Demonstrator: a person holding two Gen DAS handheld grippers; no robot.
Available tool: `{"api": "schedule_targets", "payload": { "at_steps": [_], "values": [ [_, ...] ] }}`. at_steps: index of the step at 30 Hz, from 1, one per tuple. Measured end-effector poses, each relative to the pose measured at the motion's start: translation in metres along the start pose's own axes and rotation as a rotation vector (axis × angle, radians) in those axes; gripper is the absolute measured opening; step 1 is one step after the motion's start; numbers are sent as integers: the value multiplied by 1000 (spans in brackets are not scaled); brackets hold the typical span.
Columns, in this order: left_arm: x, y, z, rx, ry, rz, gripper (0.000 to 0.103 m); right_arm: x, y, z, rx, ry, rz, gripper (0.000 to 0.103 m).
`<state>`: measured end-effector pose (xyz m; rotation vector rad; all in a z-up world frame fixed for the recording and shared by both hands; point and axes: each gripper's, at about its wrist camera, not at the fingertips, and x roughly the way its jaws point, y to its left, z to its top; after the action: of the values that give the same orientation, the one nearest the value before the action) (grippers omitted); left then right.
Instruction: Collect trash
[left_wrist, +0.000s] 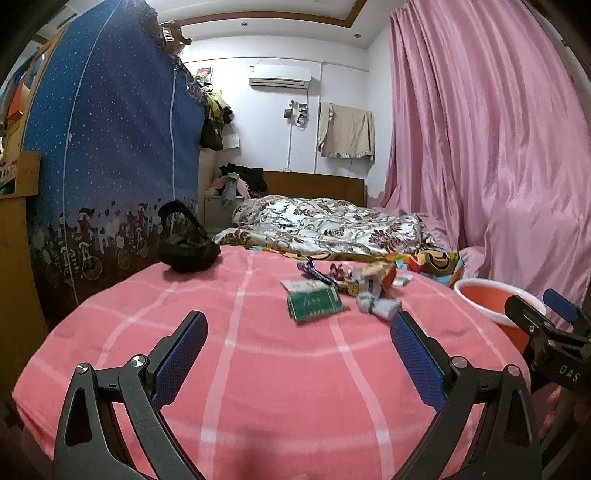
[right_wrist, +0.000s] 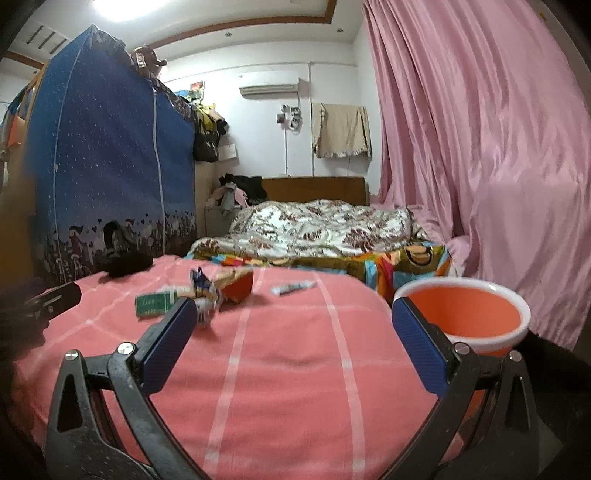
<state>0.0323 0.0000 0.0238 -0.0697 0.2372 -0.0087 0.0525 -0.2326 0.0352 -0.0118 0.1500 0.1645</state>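
I have both grippers low over the pink checked blanket (left_wrist: 258, 369), neither holding anything. My left gripper (left_wrist: 299, 325) has its blue-padded fingers (left_wrist: 177, 362) spread wide apart above bare blanket; my right gripper (right_wrist: 293, 314) is spread just as wide, its left finger tip in line with the near edge of the trash.

The trash sits in a loose cluster farther up the blanket — a flat green packet (left_wrist: 314, 304) nearest my left gripper, with crumpled grey-white wrappers (left_wrist: 376, 304) just to its right and a torn orange carton (left_wrist: 384, 275) behind them. From the right wrist view a thin silvery wrapper (right_wrist: 293, 287) lies a little apart on the right of the pile. That view is blurred, so I cannot make out the smaller scraps.

An orange bin with a white rim (right_wrist: 461, 314) stands beside the bed's right edge, just beyond my right gripper. A black bag (left_wrist: 188, 245) rests on the blanket's far left, well apart from the trash.
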Motion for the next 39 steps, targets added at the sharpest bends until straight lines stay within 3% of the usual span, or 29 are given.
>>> {"api": "schedule_targets", "payload": {
  "at_steps": [4, 7, 14, 20, 25, 31, 34, 39],
  "values": [
    [15, 9, 17, -19, 5, 38, 97, 15, 3, 21, -33, -63, 27, 103],
    [23, 17, 31, -20, -36, 79, 97, 28, 8, 36, -52, -122, 55, 103],
    [35, 32, 52, -19, -108, 91, 97, 62, 23, 56, -80, -192, 105, 103],
    [39, 41, 61, -30, -148, 77, 97, 78, 32, 48, -79, -156, 153, 103],
    [41, 37, 62, -6, -130, 40, 97, 94, 34, 39, -90, -47, 175, 103],
    [63, 27, 57, 52, 7, -36, 95, 108, 30, 26, -57, 83, 226, 103],
    [81, 24, 52, 54, 110, -78, 86, 116, 30, 19, -35, 144, 259, 103],
    [111, 23, 43, 21, 277, -139, 57, 128, 33, 10, -36, 231, 297, 74]
  ]
}}
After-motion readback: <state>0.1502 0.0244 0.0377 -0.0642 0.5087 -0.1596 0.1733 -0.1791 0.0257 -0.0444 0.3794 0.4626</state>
